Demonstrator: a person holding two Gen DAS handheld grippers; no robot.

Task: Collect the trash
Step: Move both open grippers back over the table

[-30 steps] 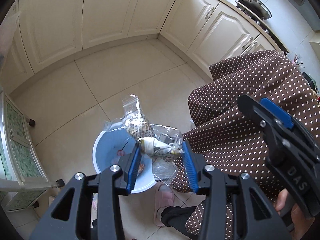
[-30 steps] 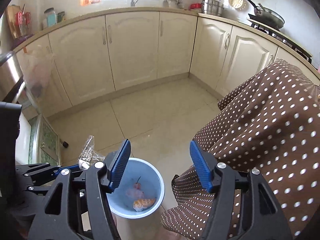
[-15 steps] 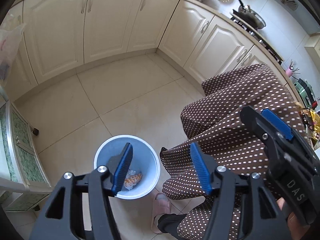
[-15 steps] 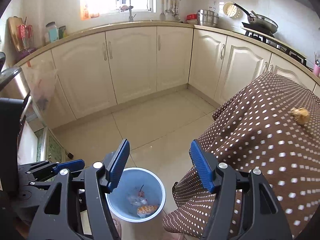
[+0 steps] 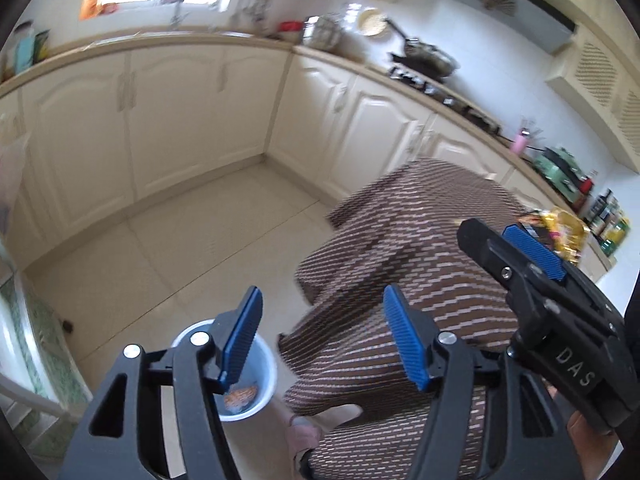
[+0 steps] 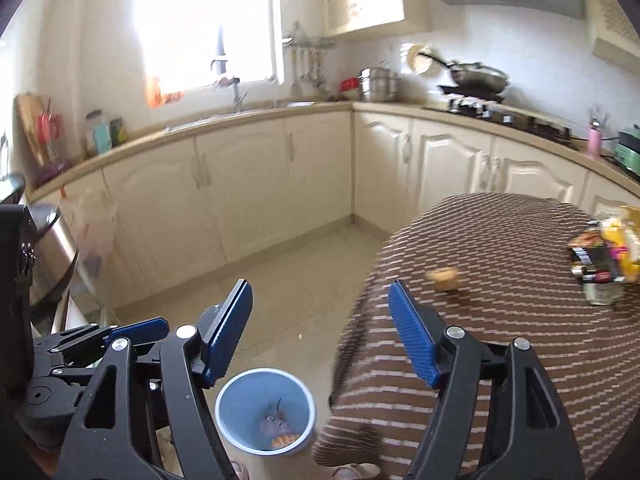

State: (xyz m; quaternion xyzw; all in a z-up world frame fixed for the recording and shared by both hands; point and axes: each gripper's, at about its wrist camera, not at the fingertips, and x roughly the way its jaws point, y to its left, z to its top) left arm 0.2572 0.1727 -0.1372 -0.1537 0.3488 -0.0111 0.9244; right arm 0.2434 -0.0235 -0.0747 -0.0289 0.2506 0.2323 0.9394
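Observation:
A light blue trash bin (image 6: 266,410) stands on the tiled floor beside the table, with scraps inside; it also shows in the left wrist view (image 5: 262,376). My left gripper (image 5: 320,338) is open and empty, raised above the bin and the table edge. My right gripper (image 6: 320,328) is open and empty, level with the table edge. On the brown polka-dot tablecloth (image 6: 500,320) lie a small yellowish scrap (image 6: 443,275) and a pile of colourful wrappers (image 6: 608,252), also in the left wrist view (image 5: 560,232). Both views are motion-blurred.
Cream kitchen cabinets (image 6: 248,192) run along the far walls, with a sink, pots and a stove with a wok (image 6: 476,76) on the counter. A metal appliance (image 6: 52,256) stands at left. A slippered foot (image 5: 316,428) shows by the bin.
My left gripper let the plastic bag of trash drop into the bin a second ago. Both grippers have since risen and tilted up toward the table top and counters.

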